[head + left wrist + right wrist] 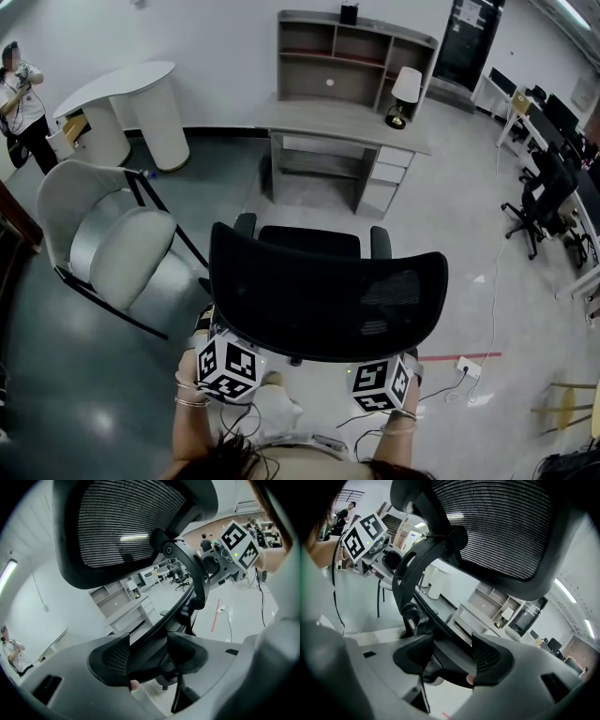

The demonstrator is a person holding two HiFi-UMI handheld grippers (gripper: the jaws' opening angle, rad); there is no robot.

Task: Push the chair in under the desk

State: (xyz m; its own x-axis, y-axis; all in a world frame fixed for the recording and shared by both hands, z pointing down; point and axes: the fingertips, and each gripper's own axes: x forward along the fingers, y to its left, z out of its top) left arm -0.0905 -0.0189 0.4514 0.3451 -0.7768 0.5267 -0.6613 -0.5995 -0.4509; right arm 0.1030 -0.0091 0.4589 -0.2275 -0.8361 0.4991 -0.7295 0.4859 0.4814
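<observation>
Dark hair (225, 461) at the bottom edge of the head view, then two forearms stretched forward side by side, wrists low. Left gripper (147, 652) and right gripper (451, 656) level with each other behind a black mesh-back office chair (323, 300), marker cubes uppermost, black-and-white square codes facing up. Clamped, each of them, on the chair's black rear frame: dark bar spanning pad to pad in both gripper views, jaws only a bar's thickness apart.

Shown only in the gripper views: underside of the mesh backrest overhead, the curved back support, a fingertip (134, 684) just under the left jaws, and the opposite gripper's cube off to one side.

Clear only from above: chair facing a grey desk (342, 131) with a shelf hutch, in front of it but apart, floor showing between. White-shaded lamp (405, 92) on the desktop's right end. White armchair (108, 239) to the office chair's left, white curved counter (131, 103) beyond, a person (19, 98) standing at the far left edge. Red floor stripe (464, 356) and power strip (467, 367) with trailing cable near the right gripper.
</observation>
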